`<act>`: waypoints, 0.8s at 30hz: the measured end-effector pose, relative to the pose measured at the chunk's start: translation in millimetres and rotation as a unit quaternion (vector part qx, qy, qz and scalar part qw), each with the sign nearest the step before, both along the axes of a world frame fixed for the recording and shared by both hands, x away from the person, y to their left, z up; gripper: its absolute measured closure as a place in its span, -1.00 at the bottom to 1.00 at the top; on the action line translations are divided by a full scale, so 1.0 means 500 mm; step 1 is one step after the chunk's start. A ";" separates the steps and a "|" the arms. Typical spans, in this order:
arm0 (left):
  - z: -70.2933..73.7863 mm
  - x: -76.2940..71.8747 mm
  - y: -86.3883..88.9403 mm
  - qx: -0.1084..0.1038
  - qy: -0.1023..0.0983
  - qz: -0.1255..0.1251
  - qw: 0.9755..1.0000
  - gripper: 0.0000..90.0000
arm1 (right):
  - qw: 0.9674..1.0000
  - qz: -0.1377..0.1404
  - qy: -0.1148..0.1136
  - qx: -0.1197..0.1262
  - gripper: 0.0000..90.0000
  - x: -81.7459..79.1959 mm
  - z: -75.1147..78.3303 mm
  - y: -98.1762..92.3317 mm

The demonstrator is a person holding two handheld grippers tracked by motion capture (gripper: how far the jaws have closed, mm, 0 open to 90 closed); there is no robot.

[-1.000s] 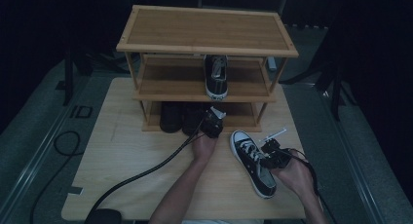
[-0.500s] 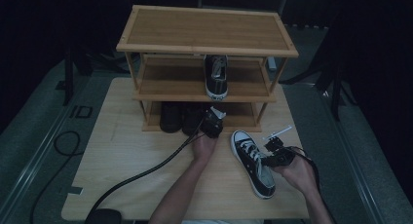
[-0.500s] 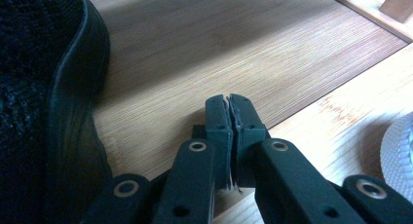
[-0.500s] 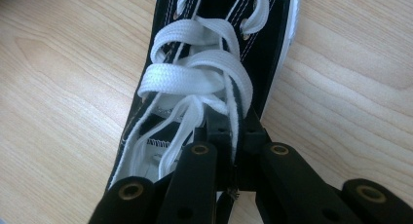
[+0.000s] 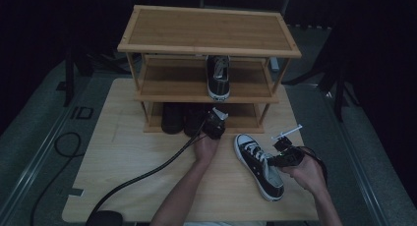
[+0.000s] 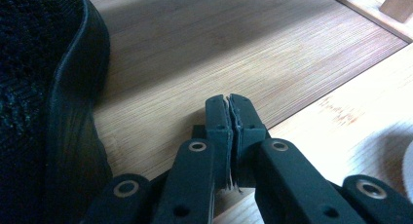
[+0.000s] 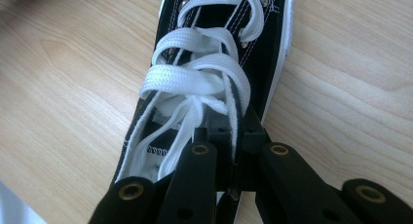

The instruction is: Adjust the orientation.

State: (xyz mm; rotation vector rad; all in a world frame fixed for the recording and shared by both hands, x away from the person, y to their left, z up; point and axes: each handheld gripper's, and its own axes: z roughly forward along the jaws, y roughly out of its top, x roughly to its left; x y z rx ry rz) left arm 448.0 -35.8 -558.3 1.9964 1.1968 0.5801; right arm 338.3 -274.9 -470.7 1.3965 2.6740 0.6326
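A black high-top sneaker [image 5: 258, 162] with white laces lies on the wooden table [image 5: 123, 152], toe toward the rack. My right gripper [image 5: 273, 159] is at its lace opening. In the right gripper view the jaws [image 7: 229, 136] are shut on the edge of the sneaker's [image 7: 219, 63] upper, beside the laces. My left gripper [image 5: 216, 117] points at the bottom shelf of the wooden shoe rack [image 5: 206, 32]. In the left gripper view its jaws [image 6: 229, 107] are shut with nothing between them, just right of a black shoe [image 6: 48, 112].
A matching sneaker [image 5: 218, 76] stands on the middle shelf. Two dark shoes [image 5: 172, 118] fill the left of the bottom shelf. A thick black cable [image 5: 147, 174] runs from the left gripper across the table. Dark stands flank the rack.
The right hand has edged slightly to the right at the sneaker. The sneaker and the left gripper have kept their places.
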 end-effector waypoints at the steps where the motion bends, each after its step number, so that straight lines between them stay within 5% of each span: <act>1: 0.000 0.000 0.000 0.000 0.000 0.000 1.000 0.95 | 1.000 0.001 -0.001 0.001 0.97 0.000 0.003 -0.001; 24: 0.000 0.000 0.000 0.000 0.000 0.000 1.000 0.95 | 0.996 0.070 -0.048 0.004 0.96 0.002 0.094 -0.010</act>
